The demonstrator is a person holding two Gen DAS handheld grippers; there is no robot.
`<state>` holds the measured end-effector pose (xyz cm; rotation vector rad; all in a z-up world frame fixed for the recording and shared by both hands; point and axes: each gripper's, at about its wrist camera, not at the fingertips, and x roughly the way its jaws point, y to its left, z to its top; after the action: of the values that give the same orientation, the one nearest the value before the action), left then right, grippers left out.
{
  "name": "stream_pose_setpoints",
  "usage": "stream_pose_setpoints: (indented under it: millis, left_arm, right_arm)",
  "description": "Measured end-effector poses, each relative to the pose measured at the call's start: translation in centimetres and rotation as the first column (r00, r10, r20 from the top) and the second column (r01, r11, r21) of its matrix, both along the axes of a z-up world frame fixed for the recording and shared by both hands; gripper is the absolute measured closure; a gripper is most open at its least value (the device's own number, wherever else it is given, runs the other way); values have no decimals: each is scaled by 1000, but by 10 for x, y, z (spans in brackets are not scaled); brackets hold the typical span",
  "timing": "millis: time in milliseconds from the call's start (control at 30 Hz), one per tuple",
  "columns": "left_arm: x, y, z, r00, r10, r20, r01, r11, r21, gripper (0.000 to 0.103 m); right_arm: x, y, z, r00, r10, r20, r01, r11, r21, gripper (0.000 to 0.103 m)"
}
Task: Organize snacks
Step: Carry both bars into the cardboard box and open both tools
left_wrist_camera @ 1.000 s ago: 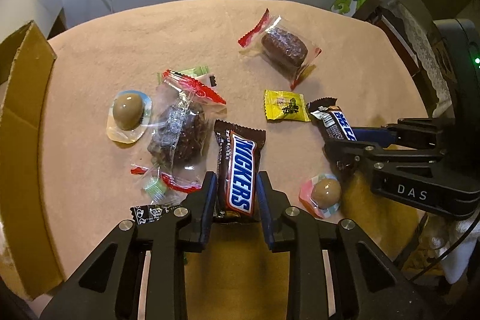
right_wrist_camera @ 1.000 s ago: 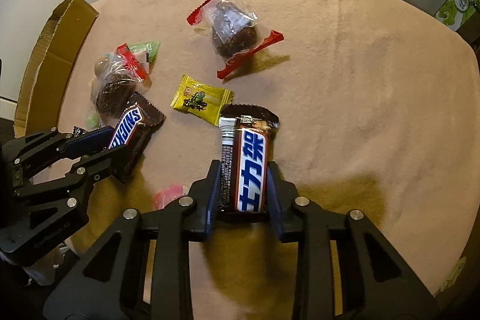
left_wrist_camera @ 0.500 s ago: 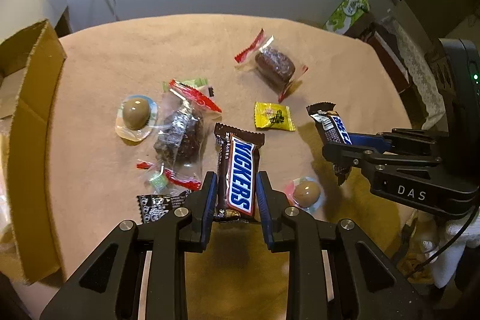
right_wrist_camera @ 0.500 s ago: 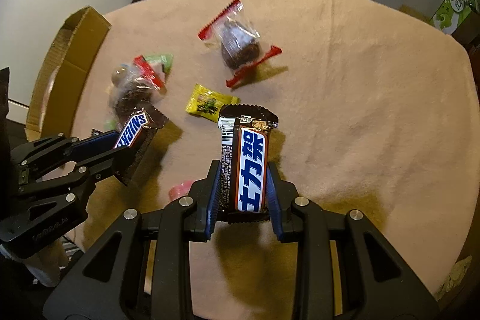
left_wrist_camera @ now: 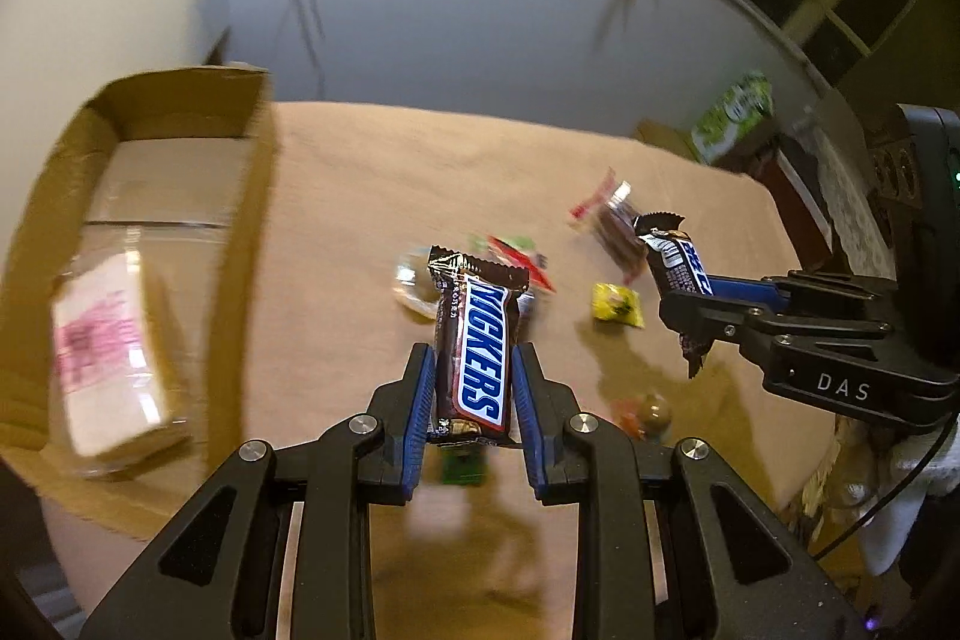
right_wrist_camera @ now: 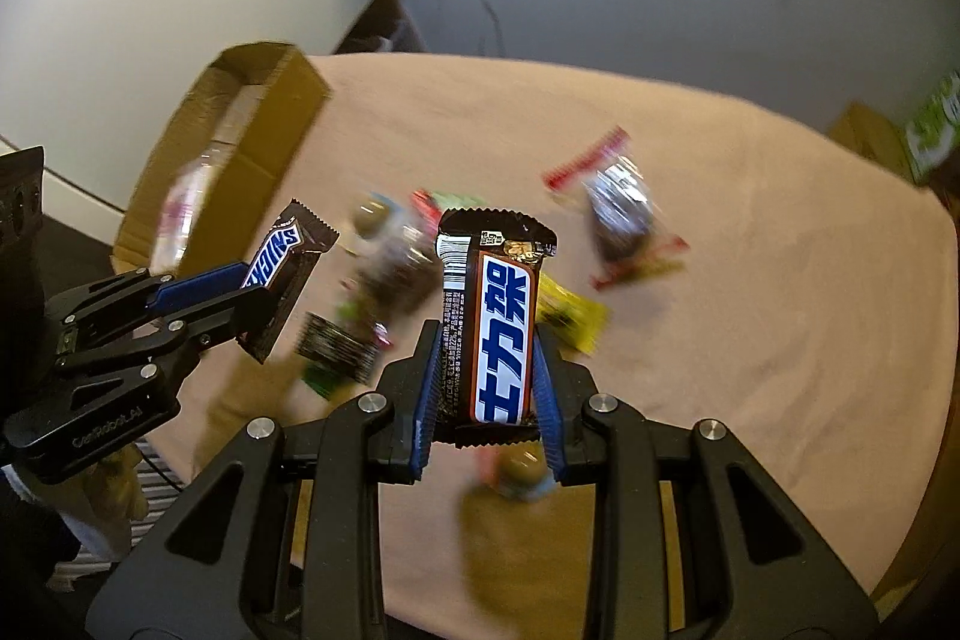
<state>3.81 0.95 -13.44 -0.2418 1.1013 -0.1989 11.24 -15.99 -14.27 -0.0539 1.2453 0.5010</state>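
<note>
My left gripper (left_wrist_camera: 471, 382) is shut on a Snickers bar (left_wrist_camera: 477, 340) and holds it in the air above the table. It also shows in the right wrist view (right_wrist_camera: 264, 292) at the left. My right gripper (right_wrist_camera: 489, 370) is shut on a second Snickers bar (right_wrist_camera: 495, 316) with Chinese lettering, also lifted; it shows in the left wrist view (left_wrist_camera: 678, 262) at the right. An open cardboard box (left_wrist_camera: 180, 112) stands at the table's left edge with a clear pack (left_wrist_camera: 108, 340) inside.
Loose snacks lie on the tan tablecloth (left_wrist_camera: 372, 196): a yellow candy (left_wrist_camera: 618, 307), a brown cake in a red-edged wrapper (right_wrist_camera: 621, 214), round chocolate cups (left_wrist_camera: 651, 409) and small wrapped sweets. A green carton (left_wrist_camera: 729, 115) stands beyond the far right edge.
Both grippers have risen and tilted up with their Snickers bars. The left view has swung left, so the cardboard box and its inside now show.
</note>
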Motion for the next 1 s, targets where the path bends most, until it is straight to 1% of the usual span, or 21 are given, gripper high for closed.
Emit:
stream_pose_setpoints:
  millis: [133,200,333,533,733,1000]
  left_arm:
    - [-8,28,5,997,74,13,-74,997,-3,78]
    - [-7,35,6,995,101,18,-101,995,2,78]
    - [-14,58,7,986,164,24,-165,986,6,78]
    - [-23,81,5,971,236,23,-236,972,5,78]
    - [-29,106,2,959,283,20,-283,959,-1,78]
    - [-25,120,-4,948,317,10,-317,948,-10,78]
  right_arm:
    - [4,26,9,998,58,20,-58,998,9,73]
    - [6,38,13,995,90,31,-91,996,11,73]
    - [10,66,19,988,146,51,-147,989,13,73]
    - [15,106,24,972,223,73,-224,975,6,73]
    - [24,141,25,956,280,82,-281,960,-1,73]
    - [42,185,21,939,334,83,-334,942,-18,73]
